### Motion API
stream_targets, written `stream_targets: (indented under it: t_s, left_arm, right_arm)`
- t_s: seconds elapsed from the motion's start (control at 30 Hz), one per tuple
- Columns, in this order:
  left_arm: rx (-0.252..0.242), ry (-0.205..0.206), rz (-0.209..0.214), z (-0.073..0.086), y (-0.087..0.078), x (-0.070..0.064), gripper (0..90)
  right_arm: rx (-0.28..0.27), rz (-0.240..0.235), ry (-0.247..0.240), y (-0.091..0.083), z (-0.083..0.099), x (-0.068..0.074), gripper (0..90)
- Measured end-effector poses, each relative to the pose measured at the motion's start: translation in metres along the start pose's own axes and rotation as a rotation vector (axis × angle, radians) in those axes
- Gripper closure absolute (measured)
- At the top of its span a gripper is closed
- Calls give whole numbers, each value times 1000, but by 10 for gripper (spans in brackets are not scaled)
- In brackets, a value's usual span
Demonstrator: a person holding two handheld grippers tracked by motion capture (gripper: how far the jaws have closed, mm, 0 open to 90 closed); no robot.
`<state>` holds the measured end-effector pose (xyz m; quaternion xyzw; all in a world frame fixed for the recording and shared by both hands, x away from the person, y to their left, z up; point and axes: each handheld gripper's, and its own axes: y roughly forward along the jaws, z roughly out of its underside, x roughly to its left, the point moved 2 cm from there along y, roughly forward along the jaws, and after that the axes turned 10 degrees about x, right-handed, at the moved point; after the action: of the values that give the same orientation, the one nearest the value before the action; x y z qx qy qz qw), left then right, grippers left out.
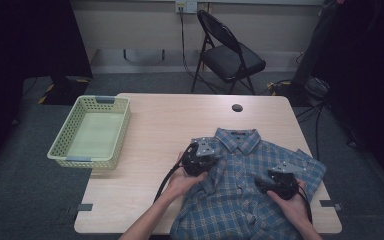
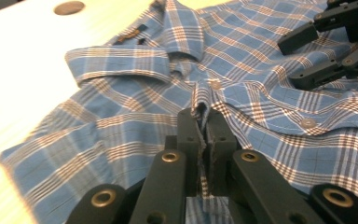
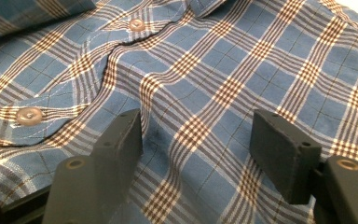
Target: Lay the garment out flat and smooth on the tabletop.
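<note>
A blue plaid button-up shirt [image 1: 240,190] lies face up on the near right part of the wooden table [image 1: 155,125], collar pointing away from me. My left gripper [image 1: 202,156] sits over its left chest. In the left gripper view that gripper [image 2: 204,122] is shut on a raised fold of the shirt [image 2: 135,93] along the button placket. My right gripper [image 1: 280,181] hovers over the right side of the shirt. Its jaws stand wide apart just above the flat cloth [image 3: 223,70], and my right gripper [image 3: 196,140] holds nothing.
A pale green plastic basket [image 1: 92,131] stands with nothing in it at the table's left edge. A cable hole [image 1: 237,107] sits near the far edge. A black folding chair [image 1: 228,52] stands on the floor behind the table.
</note>
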<state>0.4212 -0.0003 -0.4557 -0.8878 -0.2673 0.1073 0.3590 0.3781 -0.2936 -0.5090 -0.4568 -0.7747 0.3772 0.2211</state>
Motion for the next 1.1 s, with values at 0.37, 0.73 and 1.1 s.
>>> stream_targets:
  t_s: [0.37, 0.73, 1.1]
  left_arm:
    - [-54, -51, -51, 11, -37, 22, 866]
    - [-84, -110, -118, 37, -70, 44, 866]
    - [-157, -175, -182, 52, -116, 63, 865]
  right_arm:
    - [-4, 1, -3, 1, -1, 0, 335]
    - [-5, 1, 2, 1, -1, 0, 333]
    - [-7, 2, 3, 2, -1, 0, 333]
